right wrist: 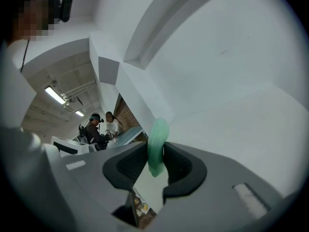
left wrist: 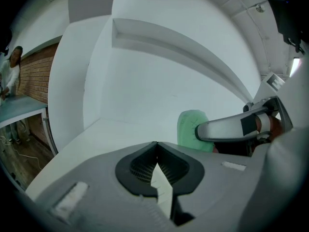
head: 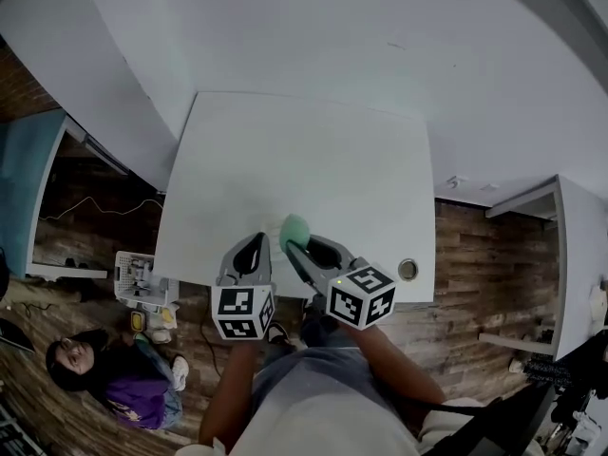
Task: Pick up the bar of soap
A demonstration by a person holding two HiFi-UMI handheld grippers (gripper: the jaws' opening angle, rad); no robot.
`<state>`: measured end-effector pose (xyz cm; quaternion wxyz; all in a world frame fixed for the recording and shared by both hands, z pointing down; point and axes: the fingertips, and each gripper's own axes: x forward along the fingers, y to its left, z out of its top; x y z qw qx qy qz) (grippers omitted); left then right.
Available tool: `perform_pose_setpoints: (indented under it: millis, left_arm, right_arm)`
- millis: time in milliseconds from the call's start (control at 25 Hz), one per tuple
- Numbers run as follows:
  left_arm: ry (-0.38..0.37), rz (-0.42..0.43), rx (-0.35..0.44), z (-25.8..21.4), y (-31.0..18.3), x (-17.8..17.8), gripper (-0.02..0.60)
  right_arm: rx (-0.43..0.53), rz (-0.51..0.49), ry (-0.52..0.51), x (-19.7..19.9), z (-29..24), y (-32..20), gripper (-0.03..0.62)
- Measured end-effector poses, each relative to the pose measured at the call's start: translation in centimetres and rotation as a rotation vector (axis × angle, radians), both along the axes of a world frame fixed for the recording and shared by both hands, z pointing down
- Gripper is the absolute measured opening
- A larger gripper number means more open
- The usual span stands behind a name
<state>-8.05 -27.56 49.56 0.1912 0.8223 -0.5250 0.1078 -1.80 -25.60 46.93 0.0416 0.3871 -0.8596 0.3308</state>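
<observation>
Right gripper (head: 306,251): jaws clamped on the bar of soap (head: 294,231). It's a pale green bar, gripped across its thin faces, so it shows edge-on in the right gripper view. The top of the bar sticks out past the jaw tips and its lower end hangs free between them.

Left gripper (left wrist: 156,151): jaws closed tip to tip with nothing between them. It sits just beside the right gripper on its left, and the two aren't touching. The left gripper view shows the soap's broad face off to the right, with one right jaw lying across it.

Both grippers are at the near edge of the white counter (head: 304,150), about mid-width, pointing towards the far edge. In the head view the soap sits over the counter just inside that near edge. Can't tell from any view how far it stands off the surface.

The counter has a round hole (head: 408,270) at its near right corner. Around it is wood-plank floor (head: 475,255), with a person (head: 114,378) sitting on it off the near left corner. The right gripper view shows two more people (right wrist: 101,127) in the background.
</observation>
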Motion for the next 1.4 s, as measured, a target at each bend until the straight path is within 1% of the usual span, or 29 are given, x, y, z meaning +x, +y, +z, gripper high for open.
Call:
perform_pose_setpoints:
  millis: [320,440,680,1400]
  left_arm:
    - [0.037,0.004,0.090,-4.4,0.9,0.1,-0.002]
    - [0.045,0.007,0.113,-5.4,1.5,0.1,-0.002]
    - [0.054,0.012,0.127,-6.1,2.4,0.2,0.000]
    - [0.040,0.008,0.148,-6.9,4.0,0.8,-0.002]
  right_arm:
    - [0.178,0.066,0.102,0.4,-3.8,0.7,0.106]
    - [0.212,0.067,0.127,0.1,-4.4,1.4,0.106]
    - [0.203,0.071,0.132,0.1,-4.4,2.3,0.106]
    - [0.221,0.100,0.142,1.4,-5.0,3.7,0.106]
